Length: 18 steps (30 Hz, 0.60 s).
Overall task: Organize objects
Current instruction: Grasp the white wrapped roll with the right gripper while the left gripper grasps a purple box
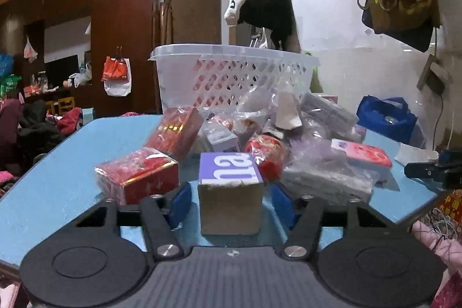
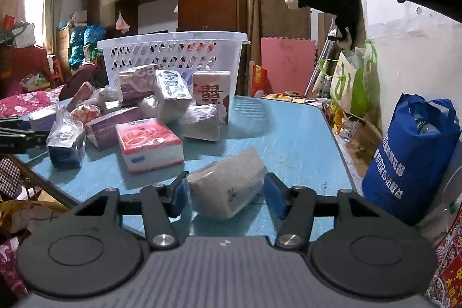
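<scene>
Nearest the left wrist camera, the left hand-held gripper [image 1: 231,202] has its blue pads on either side of a small cardboard box [image 1: 231,192] with a purple top, standing near the front edge of the blue counter [image 1: 72,158]. A narrow gap shows at each side, so the pads look apart from the box, not yet pressing. The box looks stiff and light; its flat side faces are the place to squeeze, low and square (a skewed pinch could twist it out).

In the right wrist view, the right hand-held gripper [image 2: 223,194] is clamped on a soft tissue pack [image 2: 228,186] in clear wrap, lying tilted near the counter's front edge. It should be light and squashy, and the film probably slippery, so a grip across the middle of its bulk seems safest.

Further back, red boxes [image 1: 138,178], a pink tissue pack [image 2: 150,145] and other wrapped packs are heaped toward the middle of the counter. Beyond them, at the far edge, stands the white lattice basket [image 1: 231,71], likely where these things belong.
</scene>
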{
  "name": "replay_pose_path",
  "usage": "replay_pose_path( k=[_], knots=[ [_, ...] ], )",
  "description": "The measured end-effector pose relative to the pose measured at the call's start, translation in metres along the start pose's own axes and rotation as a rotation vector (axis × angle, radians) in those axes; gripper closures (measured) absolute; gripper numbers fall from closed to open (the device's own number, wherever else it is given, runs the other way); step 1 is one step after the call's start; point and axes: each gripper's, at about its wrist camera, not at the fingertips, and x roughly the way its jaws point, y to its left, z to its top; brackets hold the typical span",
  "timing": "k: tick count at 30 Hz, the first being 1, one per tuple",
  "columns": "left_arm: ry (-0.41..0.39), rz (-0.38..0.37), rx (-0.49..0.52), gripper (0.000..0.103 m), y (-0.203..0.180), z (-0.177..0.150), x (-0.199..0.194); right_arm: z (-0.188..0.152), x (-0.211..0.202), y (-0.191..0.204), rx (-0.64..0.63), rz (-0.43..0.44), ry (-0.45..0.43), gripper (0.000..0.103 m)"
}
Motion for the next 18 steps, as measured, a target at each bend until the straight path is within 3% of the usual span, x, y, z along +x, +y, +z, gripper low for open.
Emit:
replay_pose_path(
  k=[2, 6, 18],
  knots=[
    [-0.003, -0.001, -0.014, 0.059, 0.004, 0.000, 0.000, 0.001, 0.001, 0.003, -0.010, -0.007, -0.006, 0.050],
    [-0.030, 0.006, -0.011, 0.060, 0.004, 0.001, -0.001, 0.004, -0.002, 0.010, -0.017, 0.018, -0.035, 0.065],
    [-0.120, 0.002, 0.008, 0.060, 0.011, 0.020, -0.019, 0.020, -0.014, 0.009, 0.003, 0.090, -0.096, 0.066]
  ],
)
